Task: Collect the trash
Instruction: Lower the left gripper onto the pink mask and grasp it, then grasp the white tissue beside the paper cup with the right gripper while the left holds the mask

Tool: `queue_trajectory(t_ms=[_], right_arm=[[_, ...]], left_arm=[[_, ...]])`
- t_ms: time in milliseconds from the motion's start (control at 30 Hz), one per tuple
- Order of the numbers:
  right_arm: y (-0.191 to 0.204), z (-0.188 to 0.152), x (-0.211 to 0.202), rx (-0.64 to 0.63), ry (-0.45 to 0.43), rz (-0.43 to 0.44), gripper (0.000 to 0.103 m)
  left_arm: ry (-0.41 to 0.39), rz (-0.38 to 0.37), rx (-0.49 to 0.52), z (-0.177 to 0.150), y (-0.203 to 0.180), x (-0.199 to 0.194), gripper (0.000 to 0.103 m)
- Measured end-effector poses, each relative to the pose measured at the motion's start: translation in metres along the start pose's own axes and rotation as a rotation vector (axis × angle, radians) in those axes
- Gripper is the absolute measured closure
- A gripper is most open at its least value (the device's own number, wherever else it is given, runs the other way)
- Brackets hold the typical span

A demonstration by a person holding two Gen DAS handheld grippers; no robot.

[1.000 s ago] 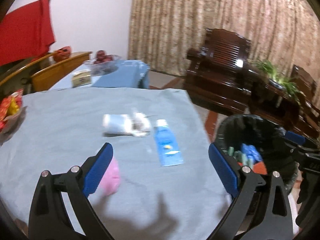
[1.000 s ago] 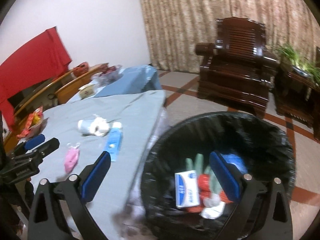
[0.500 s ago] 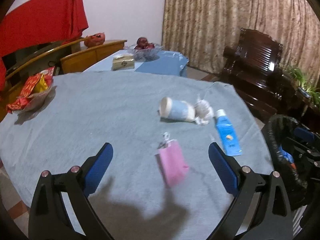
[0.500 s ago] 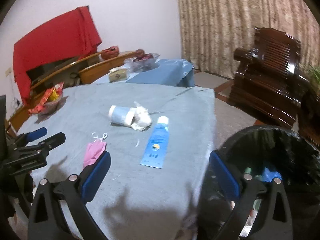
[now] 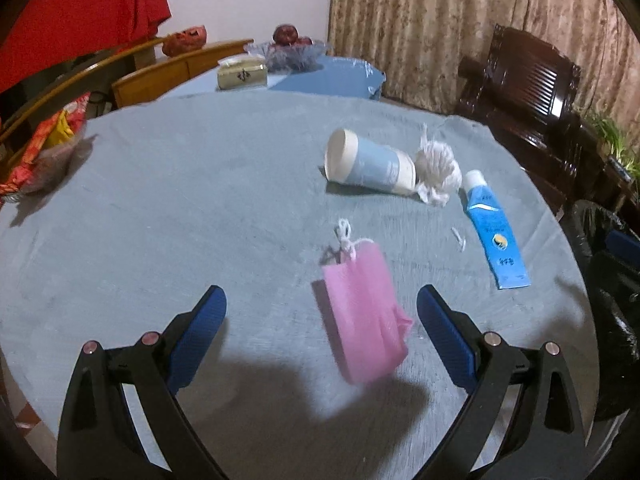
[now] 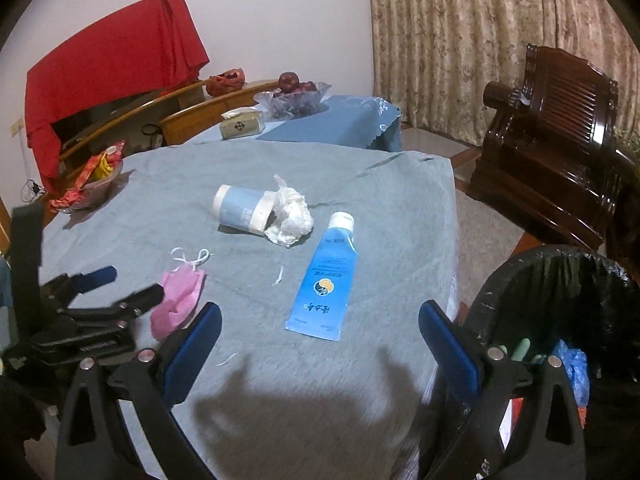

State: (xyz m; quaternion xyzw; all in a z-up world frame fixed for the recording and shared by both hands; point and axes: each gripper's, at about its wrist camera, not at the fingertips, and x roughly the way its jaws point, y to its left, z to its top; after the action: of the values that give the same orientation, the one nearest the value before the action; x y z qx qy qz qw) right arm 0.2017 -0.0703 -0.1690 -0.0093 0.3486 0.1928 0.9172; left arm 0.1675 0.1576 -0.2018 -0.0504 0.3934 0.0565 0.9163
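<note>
A pink face mask (image 5: 366, 312) lies on the grey-blue tablecloth (image 5: 180, 208), between the tips of my open, empty left gripper (image 5: 320, 320). Beyond it lie a tipped paper cup (image 5: 368, 166), a crumpled white tissue (image 5: 438, 170) and a blue tube (image 5: 494, 232). In the right wrist view my right gripper (image 6: 320, 340) is open and empty, just short of the blue tube (image 6: 326, 278), with the mask (image 6: 178, 300), cup (image 6: 244, 209) and tissue (image 6: 291, 218) to its left. The left gripper (image 6: 116, 292) shows beside the mask. The black-lined trash bin (image 6: 560, 304) stands at the table's right edge.
A snack bowl (image 5: 48, 148) sits at the table's far left. A second table holds a tissue box (image 5: 242, 74) and a fruit bowl (image 5: 290, 46). A dark wooden armchair (image 6: 560, 152) stands right of the table. Small white paper scraps (image 6: 280, 274) lie on the cloth.
Both grippers have swung left, away from the trash bin and over the table. The left gripper has come close to the pink mask; the right now faces the blue tube.
</note>
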Motion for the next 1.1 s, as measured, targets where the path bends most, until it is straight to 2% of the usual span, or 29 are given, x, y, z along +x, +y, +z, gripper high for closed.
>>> queue_trajectory(t_ms=[167,233,300,367,433,500,567,867,1100], right_arm=[[-0.003,0.003,0.004,0.001,-0.001,0.000,0.006],[-0.004,0.003,0.004,0.001,-0.001,0.000,0.006],[-0.005,0.004,0.005,0.002,0.000,-0.001,0.006],[-0.006,0.005,0.006,0.000,0.000,-0.001,0.006],[-0.007,0.008,0.008,-0.002,-0.001,-0.002,0.006],[-0.006,0.013,0.012,-0.003,-0.002,-0.001,0.006],[-0.005,0.016,0.015,-0.003,-0.006,0.000,0.006],[0.006,0.035,0.036,0.001,-0.030,0.004,0.006],[0.007,0.054,0.071,0.008,-0.013,-0.014,0.006]], left_arm=[[0.044,-0.026,-0.012,-0.004,-0.006,0.018,0.012],[0.068,-0.049,-0.010,-0.005,-0.009,0.023,0.030],[0.092,-0.065,-0.012,-0.008,-0.011,0.029,0.038],[0.082,-0.060,0.000,-0.010,-0.014,0.029,0.044],[0.077,-0.061,-0.002,-0.010,-0.014,0.028,0.068],[0.075,-0.065,-0.004,-0.009,-0.012,0.028,0.081],[0.064,-0.061,0.000,-0.008,-0.012,0.025,0.087],[0.014,-0.051,-0.024,0.012,-0.002,0.019,0.089],[-0.027,-0.050,-0.020,0.047,0.008,0.027,0.089]])
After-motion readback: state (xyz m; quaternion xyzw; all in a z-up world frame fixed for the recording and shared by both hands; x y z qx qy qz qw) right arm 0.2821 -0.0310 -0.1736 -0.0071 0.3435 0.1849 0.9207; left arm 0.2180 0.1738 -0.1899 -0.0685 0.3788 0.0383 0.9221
